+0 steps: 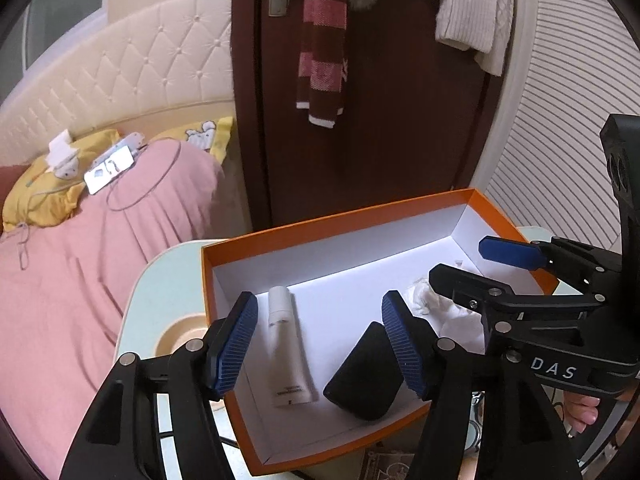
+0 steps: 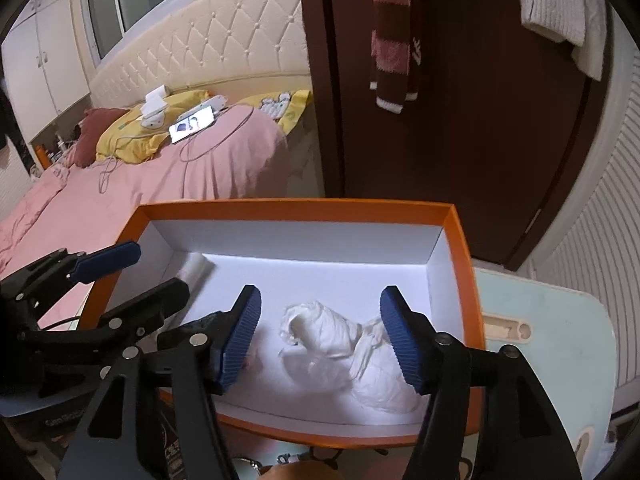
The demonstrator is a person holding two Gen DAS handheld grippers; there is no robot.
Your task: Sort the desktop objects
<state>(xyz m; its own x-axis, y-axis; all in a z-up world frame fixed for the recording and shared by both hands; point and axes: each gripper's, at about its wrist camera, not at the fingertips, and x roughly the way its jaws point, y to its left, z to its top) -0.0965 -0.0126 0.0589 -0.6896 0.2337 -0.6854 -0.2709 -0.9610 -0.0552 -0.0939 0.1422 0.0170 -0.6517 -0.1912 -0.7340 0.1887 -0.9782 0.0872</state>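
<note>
Both grippers hover with jaws open over the orange box (image 1: pixel 224 276) on the desk (image 1: pixel 152 280). The left gripper (image 1: pixel 320 344) view shows a white tube (image 1: pixel 286 356) and black case (image 1: pixel 362 372) lying inside; the right gripper (image 2: pixel 320 336) view shows crumpled white tissue (image 2: pixel 344 352) between its open jaws.

right claw (image 2: pixel 320 336) open | crumpled tissue (image 2: pixel 344 356) between | orange box (image 2: pixel 296 206)

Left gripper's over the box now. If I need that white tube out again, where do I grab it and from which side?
Grip the white tube across its round body near the middle, coming down from above. It lies flat on the floor of the orange box, lengthwise between the open pads of the left gripper. Watch the black case close beside its flat end.
</note>
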